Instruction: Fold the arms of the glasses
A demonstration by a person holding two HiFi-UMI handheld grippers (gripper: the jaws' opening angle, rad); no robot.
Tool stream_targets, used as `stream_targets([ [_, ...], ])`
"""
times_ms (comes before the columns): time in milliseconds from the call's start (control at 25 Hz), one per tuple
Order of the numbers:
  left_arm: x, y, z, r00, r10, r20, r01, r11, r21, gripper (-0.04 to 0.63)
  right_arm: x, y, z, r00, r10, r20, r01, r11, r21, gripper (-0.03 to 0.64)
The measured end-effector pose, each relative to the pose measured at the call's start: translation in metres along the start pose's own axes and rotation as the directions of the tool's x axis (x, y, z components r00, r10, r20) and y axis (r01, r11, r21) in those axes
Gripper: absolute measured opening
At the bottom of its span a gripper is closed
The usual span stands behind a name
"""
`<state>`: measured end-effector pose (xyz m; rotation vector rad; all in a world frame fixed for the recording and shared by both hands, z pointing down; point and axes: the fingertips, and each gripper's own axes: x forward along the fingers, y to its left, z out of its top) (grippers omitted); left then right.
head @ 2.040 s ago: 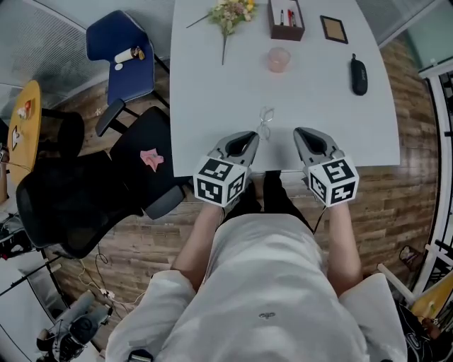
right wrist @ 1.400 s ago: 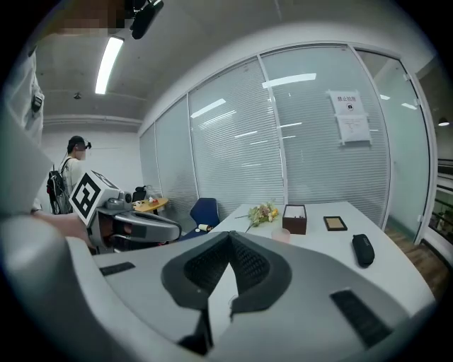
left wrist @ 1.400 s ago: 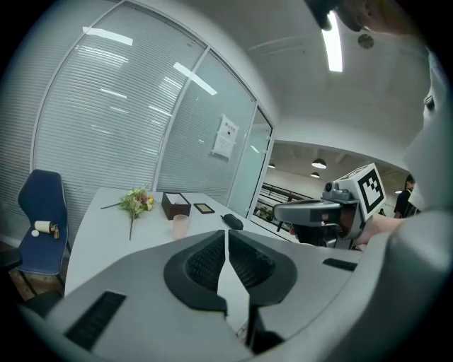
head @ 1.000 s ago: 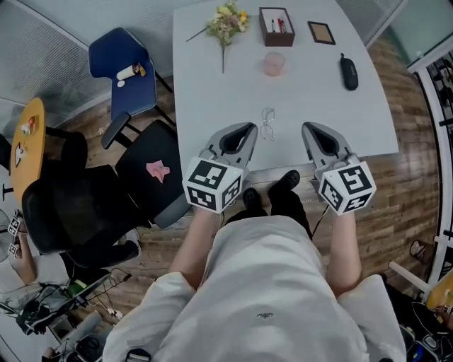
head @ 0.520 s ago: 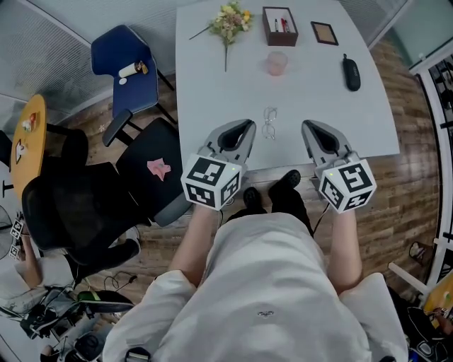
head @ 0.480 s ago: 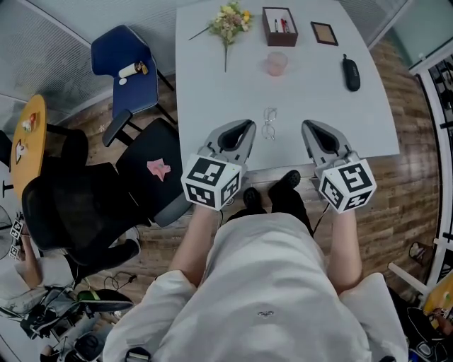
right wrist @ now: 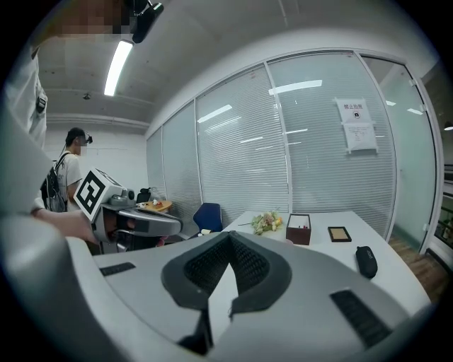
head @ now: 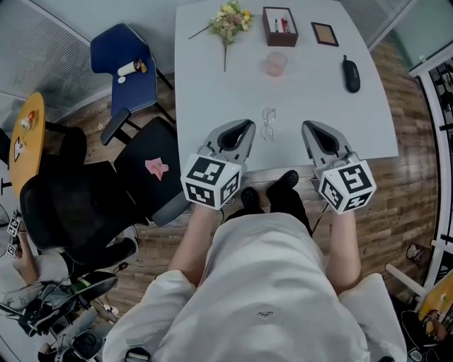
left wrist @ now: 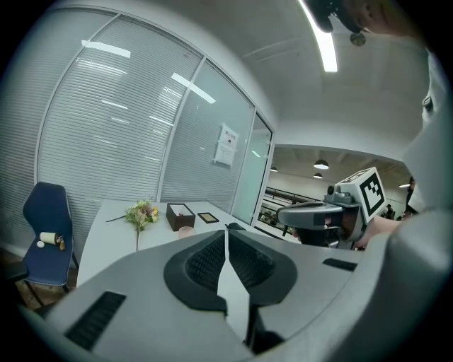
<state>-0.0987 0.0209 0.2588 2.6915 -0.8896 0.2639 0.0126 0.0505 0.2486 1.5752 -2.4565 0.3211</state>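
Observation:
A pair of clear-framed glasses lies near the front edge of the white table, between my two grippers. My left gripper sits just left of them, shut, with nothing between its jaws. My right gripper rests a little further off to the right and is also shut and empty. In the left gripper view the left gripper has its pads pressed together, with the right gripper beyond. The right gripper view shows the right gripper with its pads meeting. The jaws hide the glasses in both gripper views.
At the table's far end are a flower sprig, a brown box, a small picture frame, a pink cup and a black case. A blue chair and a black office chair stand to the left.
Only the head camera's framing has shifted a little. Both grippers hold still and shut, and the glasses lie where they were.

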Motion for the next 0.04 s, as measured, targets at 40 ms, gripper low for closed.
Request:
stream_targets([
  [40, 0.0005, 0.0002, -0.0007, 1.0, 0.0, -0.001, 0.0, 1.0, -0.001, 0.031, 0.0003, -0.0002, -0.001, 1.0, 0.001, -0.001, -0.001, 1.0, 0.0, 0.003],
])
